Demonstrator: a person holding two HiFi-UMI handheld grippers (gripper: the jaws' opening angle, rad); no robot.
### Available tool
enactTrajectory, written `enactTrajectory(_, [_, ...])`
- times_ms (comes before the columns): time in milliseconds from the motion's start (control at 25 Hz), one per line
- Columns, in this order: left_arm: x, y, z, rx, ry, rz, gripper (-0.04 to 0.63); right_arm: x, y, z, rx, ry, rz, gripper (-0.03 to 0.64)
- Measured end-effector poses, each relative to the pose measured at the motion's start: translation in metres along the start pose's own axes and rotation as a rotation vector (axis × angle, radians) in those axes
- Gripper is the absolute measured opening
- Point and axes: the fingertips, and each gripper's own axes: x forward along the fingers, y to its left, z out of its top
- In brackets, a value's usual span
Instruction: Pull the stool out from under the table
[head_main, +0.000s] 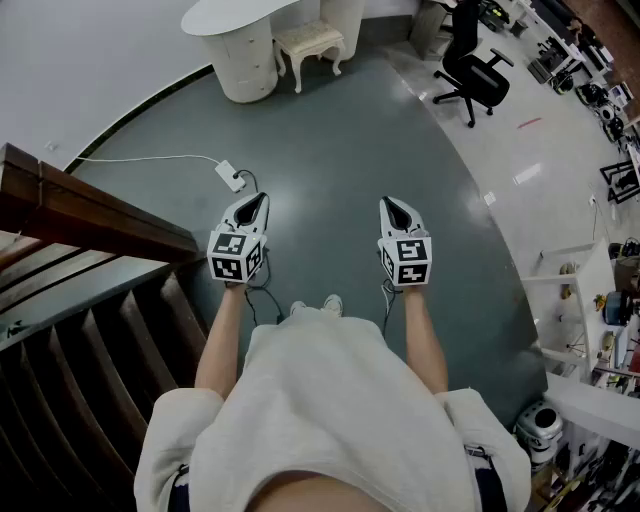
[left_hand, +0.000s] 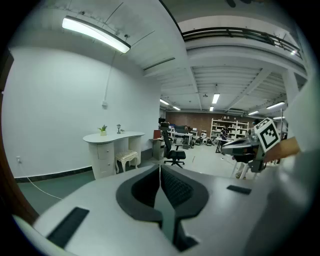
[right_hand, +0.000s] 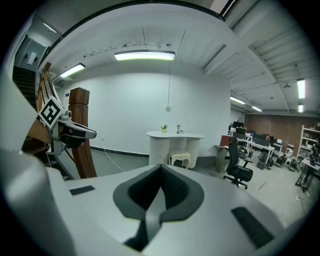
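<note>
Head view: the left gripper (head_main: 252, 207) and the right gripper (head_main: 398, 212) are held side by side over the dark floor (head_main: 330, 150). Each has its jaws pressed together with nothing between them. The stool (head_main: 310, 44) stands well ahead of both jaws, against the white surface (head_main: 235, 14). An office chair (head_main: 476, 76) is far ahead and right of the right jaws.

Left gripper view: the jaws of the left gripper (left_hand: 160, 168) meet in a closed line and are empty. The stool (left_hand: 127, 158) is far ahead and left of them, tucked under the surface (left_hand: 113, 136).

Right gripper view: the right gripper (right_hand: 161, 168) is likewise closed on nothing. The stool (right_hand: 181, 159) sits far ahead, just right of the jaw line, between the pedestals of the surface (right_hand: 175, 135).
</note>
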Motion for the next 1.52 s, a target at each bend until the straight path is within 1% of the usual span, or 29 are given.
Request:
enactTrajectory(480, [0.002,-0.009,-0.001,-0.005,0.01,-0.014,0.014,-0.003,0.003,-0.006,0.0,0.02,0.008,-0.003])
enactTrajectory(640, [0.003,-0.015,-0.002,-0.006,0.011,-0.018,0.015,-0.007,0.001,-0.008,0.026,-0.004,0.021,-0.003])
enactTrajectory(720, [0.005,-0.023,-0.003,-0.003,0.005,-0.033,0.016,-0.01,-0.001,-0.011,0.035,-0.012,0.031,-0.003])
enactTrajectory(760, [0.007,-0.028,-0.004,-0.005,-0.003,-0.047,0.03,-0.011,-0.001,-0.014,0.046,-0.014,0.045,0.006])
enactTrajectory(800, [0.009,-0.033,-0.003,-0.014,-0.013,-0.064,0.111,-0.011,-0.001,-0.016,0.061,-0.015,0.063,0.144])
enactTrajectory(840, [0.011,-0.039,-0.003,-0.027,-0.022,-0.082,0.249,-0.012,-0.002,-0.018,0.075,-0.016,0.081,0.289])
enactTrajectory(880, [0.013,-0.044,-0.002,-0.038,-0.028,-0.096,0.27,-0.012,-0.002,-0.019,0.082,-0.016,0.093,0.324])
enactTrajectory(960, [0.018,-0.051,-0.002,-0.042,-0.023,-0.11,0.27,-0.013,-0.003,-0.022,0.078,-0.011,0.105,0.342])
enactTrajectory(1040, [0.022,-0.056,-0.004,-0.037,-0.013,-0.11,0.27,-0.013,-0.005,-0.026,0.072,-0.003,0.112,0.342])
enactTrajectory(1280, [0.036,-0.081,-0.005,-0.028,0.002,-0.102,0.27,-0.018,-0.024,-0.036,0.068,-0.005,0.125,0.322])
enactTrajectory(1520, [0.058,-0.08,-0.007,-0.031,0.013,-0.086,0.268,0.001,-0.044,-0.044,0.072,0.007,0.133,0.316])
